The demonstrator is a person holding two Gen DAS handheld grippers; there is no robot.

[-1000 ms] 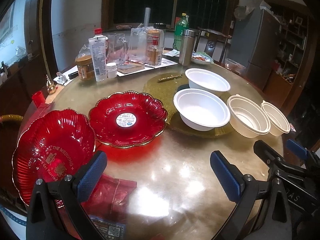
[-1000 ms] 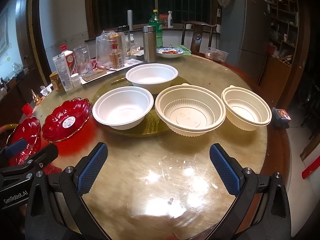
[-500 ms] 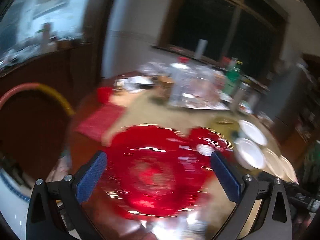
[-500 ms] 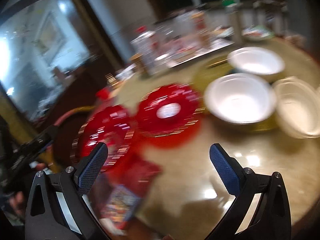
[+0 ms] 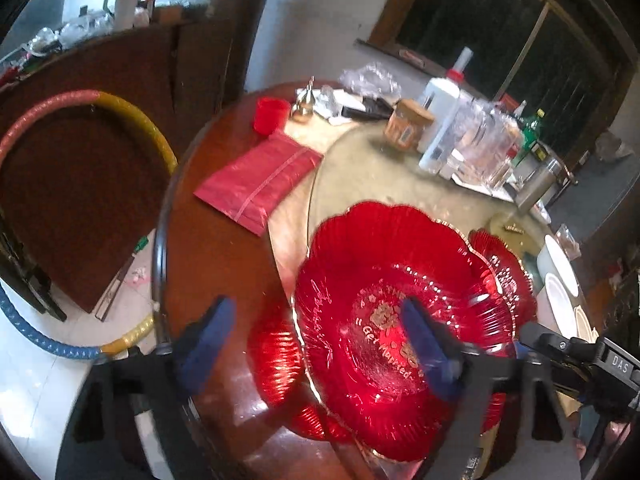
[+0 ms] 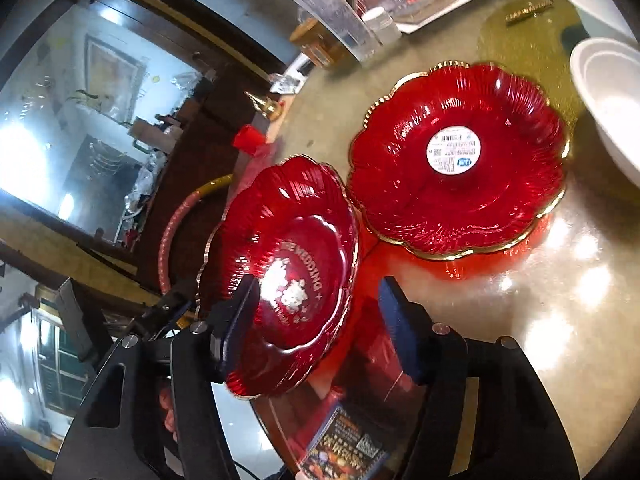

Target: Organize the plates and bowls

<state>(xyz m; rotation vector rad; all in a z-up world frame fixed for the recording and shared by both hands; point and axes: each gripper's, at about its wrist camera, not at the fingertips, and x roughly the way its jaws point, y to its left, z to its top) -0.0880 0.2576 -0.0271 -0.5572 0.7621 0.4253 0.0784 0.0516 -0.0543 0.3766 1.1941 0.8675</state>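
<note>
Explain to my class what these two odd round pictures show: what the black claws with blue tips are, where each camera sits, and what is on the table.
A person holds a two-finger gripper in each hand; each carries a wide-angle camera looking along its fingers. Both are at the red plate with wedding lettering at the round table's edge. The left gripper and right gripper straddle opposite sides of its rim, jaws closing, not yet clamped. A second red plate with a sticker and white bowls lie beyond.
</note>
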